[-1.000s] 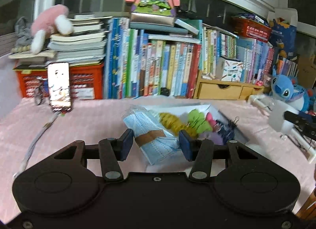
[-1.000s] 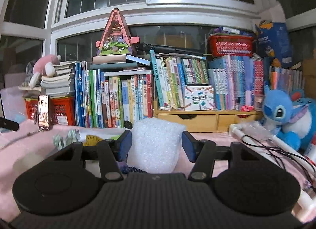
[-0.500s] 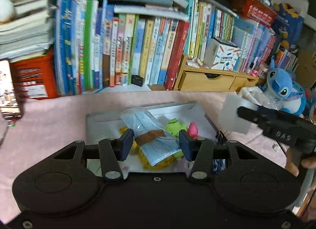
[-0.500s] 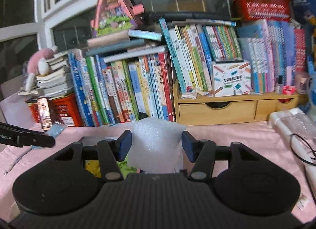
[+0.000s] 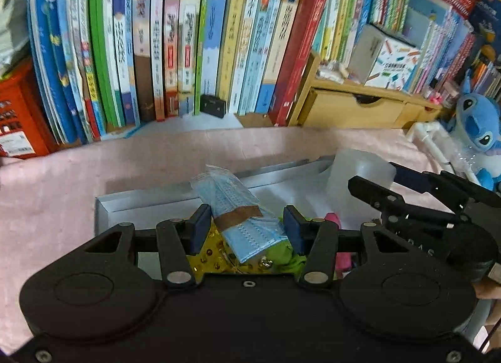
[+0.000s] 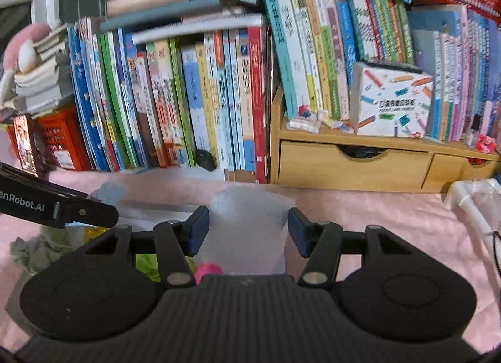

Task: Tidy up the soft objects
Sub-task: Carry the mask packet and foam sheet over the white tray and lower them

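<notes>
A pack of blue face masks (image 5: 238, 206) with a brown band sits between the pads of my left gripper (image 5: 246, 228), which is shut on it. The pack hangs over a shallow white box (image 5: 141, 203) on the pink cloth. In the box lie a yellow sequinned piece (image 5: 213, 256), a green soft piece (image 5: 281, 253) and a pink one (image 5: 333, 219). My right gripper (image 6: 247, 231) is shut on a white roll of bubble wrap (image 6: 250, 215). That roll (image 5: 357, 172) shows at the box's right end in the left wrist view. A finger of my left gripper (image 6: 81, 212) reaches in from the left.
A long row of upright books (image 5: 188, 49) stands just behind the box. A wooden drawer unit (image 6: 353, 162) stands to the right of them. A blue plush toy (image 5: 479, 121) sits far right and a red crate (image 5: 18, 118) far left. A grey-green cloth (image 6: 31, 247) lies left of the box.
Both grippers have moved forward toward the books and tipped downward, each keeping its load. The mask pack now hangs over the box and the bubble wrap has come to its right end.
</notes>
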{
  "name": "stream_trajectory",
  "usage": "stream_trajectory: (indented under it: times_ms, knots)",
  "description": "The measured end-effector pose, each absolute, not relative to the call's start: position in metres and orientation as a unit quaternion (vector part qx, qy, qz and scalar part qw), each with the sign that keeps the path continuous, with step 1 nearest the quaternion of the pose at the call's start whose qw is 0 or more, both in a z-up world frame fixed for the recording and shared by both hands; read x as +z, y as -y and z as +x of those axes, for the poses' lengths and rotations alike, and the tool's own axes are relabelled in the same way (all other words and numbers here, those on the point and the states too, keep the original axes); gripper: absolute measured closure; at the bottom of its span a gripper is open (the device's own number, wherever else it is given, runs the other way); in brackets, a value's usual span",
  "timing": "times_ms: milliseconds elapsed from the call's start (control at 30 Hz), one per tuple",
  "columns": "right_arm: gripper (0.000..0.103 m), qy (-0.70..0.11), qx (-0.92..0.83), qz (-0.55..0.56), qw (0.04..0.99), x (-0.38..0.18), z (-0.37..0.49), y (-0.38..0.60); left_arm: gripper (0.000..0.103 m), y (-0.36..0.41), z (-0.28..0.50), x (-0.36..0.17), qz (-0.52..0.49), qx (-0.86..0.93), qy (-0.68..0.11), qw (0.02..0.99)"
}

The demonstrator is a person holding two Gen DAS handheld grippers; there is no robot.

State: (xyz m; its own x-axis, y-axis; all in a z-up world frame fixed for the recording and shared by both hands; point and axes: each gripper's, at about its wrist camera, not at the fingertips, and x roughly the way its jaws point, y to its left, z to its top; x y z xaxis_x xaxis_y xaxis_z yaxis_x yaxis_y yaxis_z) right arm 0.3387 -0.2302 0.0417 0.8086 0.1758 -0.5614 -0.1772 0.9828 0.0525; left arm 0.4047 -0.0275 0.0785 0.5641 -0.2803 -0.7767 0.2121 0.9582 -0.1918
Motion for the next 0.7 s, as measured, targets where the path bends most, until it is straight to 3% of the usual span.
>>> stream_trajectory:
  times_ms: [700]
  knots:
    - [0.044,-0.334,0.157,0.094,0.925,0.018,0.353,0.241,0.054,0.025,0.419,0.04,-0.044,-0.153,-0.485,0.86]
